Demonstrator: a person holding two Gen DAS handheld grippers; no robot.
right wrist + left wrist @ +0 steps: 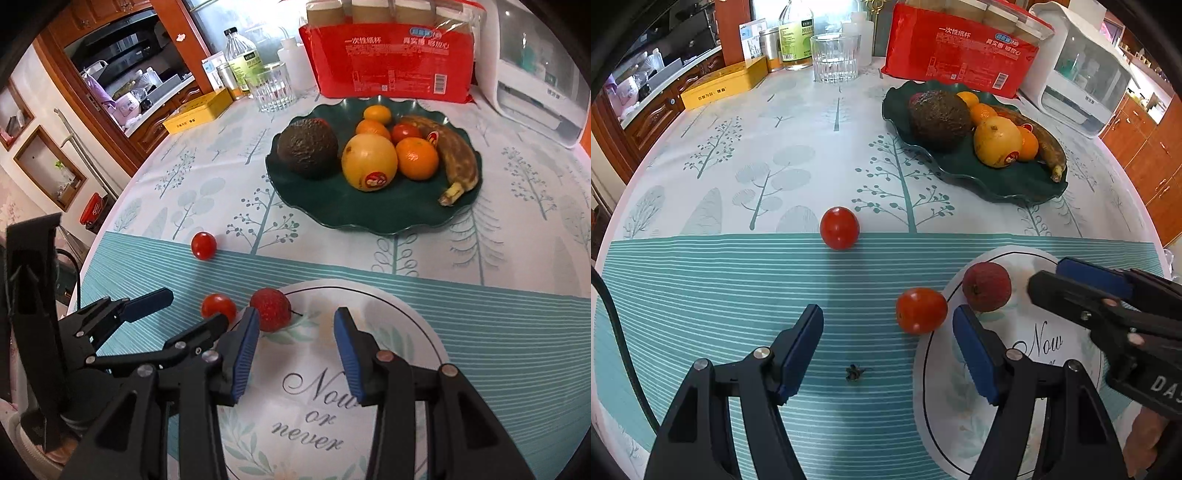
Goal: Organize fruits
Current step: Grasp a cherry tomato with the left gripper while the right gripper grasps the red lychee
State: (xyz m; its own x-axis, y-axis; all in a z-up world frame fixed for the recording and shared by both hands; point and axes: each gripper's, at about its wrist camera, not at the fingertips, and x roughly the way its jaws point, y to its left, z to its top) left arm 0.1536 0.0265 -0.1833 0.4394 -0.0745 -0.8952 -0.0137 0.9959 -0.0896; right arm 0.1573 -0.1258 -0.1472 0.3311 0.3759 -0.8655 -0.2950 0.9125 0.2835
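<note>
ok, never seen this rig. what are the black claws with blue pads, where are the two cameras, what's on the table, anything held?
No robot here: a person holds one two-finger gripper in each hand, and a fisheye camera on each looks forward along its fingers. One picture is the left gripper's view, the other the right gripper's; each also catches the other gripper at its edge.

On the tablecloth: a dark green plate with an avocado, oranges, a yellow fruit and a banana. Nearer, a white plate with a lychee on its rim, a cherry tomato beside that rim and another farther off.

Both grippers are open and hold nothing.
</note>
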